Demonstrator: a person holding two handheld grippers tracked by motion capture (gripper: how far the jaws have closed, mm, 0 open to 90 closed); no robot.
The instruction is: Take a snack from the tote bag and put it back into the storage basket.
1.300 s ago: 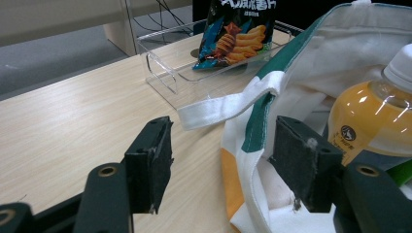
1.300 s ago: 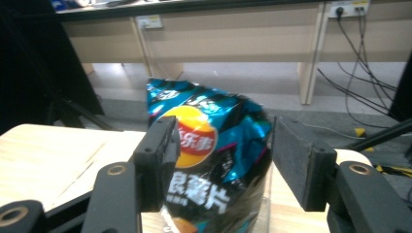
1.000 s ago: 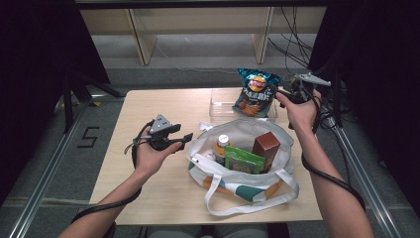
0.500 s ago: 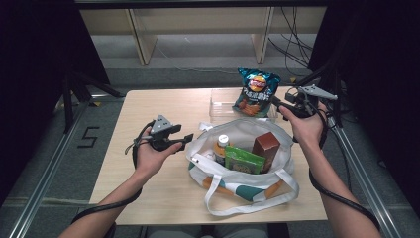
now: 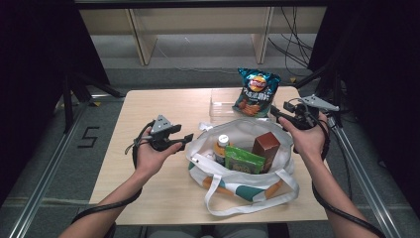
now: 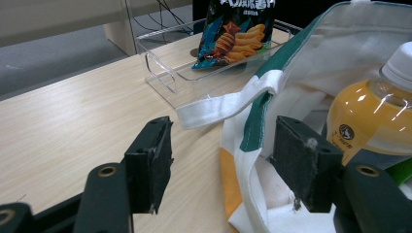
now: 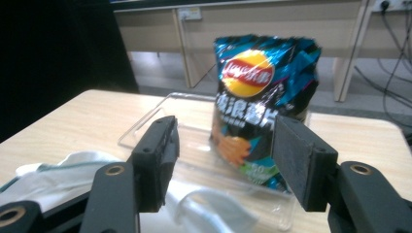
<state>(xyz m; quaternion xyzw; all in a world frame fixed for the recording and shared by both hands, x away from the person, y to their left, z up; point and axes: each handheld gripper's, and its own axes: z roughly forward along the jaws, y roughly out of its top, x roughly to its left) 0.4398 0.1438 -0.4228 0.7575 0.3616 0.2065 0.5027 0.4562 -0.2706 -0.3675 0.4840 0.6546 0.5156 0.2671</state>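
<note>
High view: the left gripper hovers over the counter just left of the tote bag, fingers apart and empty. The right gripper sits at the bag's far right rim, fingers apart, near the chip bag standing in the clear tray by the far edge. The counter's left half lies bare (ample room there).

Left gripper view: open fingers straddle the bag's rim and a strap; the orange drink bottle stands inside at the right.

Right gripper view: spread fingers frame the chip bag, well short of it, the tray's near wall between.
</note>
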